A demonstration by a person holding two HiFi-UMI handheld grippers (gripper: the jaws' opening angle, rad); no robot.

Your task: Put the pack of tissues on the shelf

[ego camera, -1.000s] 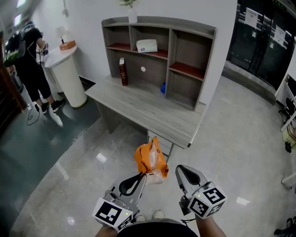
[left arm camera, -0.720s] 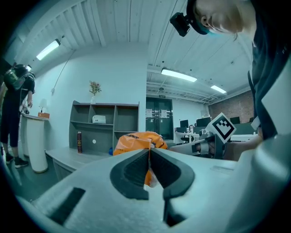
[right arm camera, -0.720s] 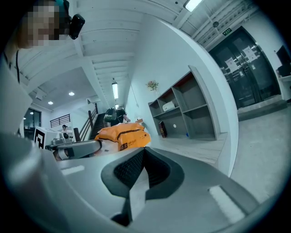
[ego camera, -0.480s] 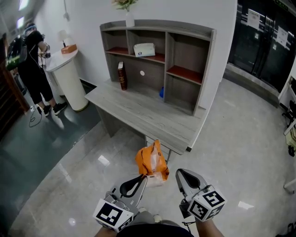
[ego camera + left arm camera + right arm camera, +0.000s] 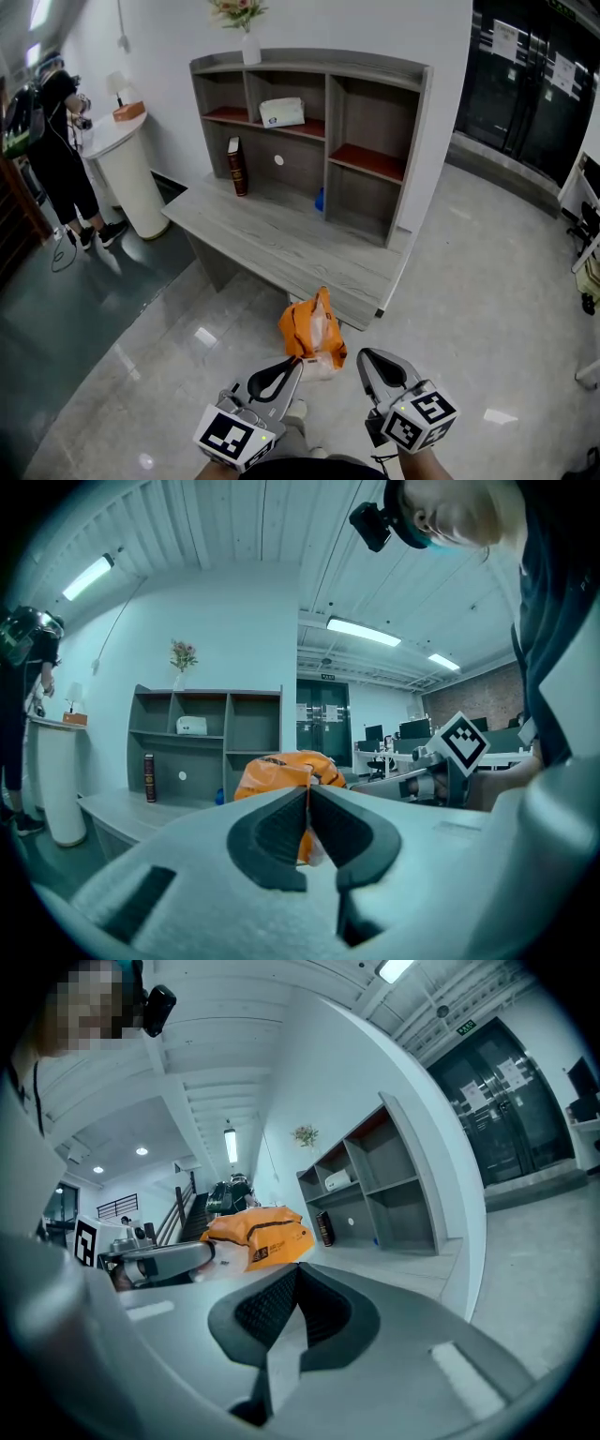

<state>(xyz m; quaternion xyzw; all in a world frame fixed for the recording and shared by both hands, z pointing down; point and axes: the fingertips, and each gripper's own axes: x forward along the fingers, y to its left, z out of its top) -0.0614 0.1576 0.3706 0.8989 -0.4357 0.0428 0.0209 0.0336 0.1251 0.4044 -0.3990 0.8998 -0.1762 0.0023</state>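
Note:
An orange plastic pack of tissues [image 5: 312, 330] hangs from the tip of my left gripper [image 5: 298, 362], which is shut on the pack's edge. In the left gripper view the pack [image 5: 281, 769] bulges just beyond the closed jaws of that gripper [image 5: 308, 795]. My right gripper [image 5: 362, 355] is shut and empty, level with the left one and just right of the pack. In its own view its jaws [image 5: 296, 1275] meet, with the pack [image 5: 258, 1234] off to the left. The grey shelf unit [image 5: 370, 122] stands on a desk [image 5: 272, 234] ahead, some way off.
The shelf holds a white tissue box [image 5: 282, 112], a dark book [image 5: 236, 167] and a small blue thing [image 5: 321, 199]; a vase of flowers [image 5: 246, 28] stands on top. A white pedestal [image 5: 127, 169] and a person [image 5: 52, 141] are at the left. Glossy floor lies between me and the desk.
The desk and shelf have shifted left and down in the head view and look a little nearer. Both grippers keep their place, the pack still hanging from the left one.

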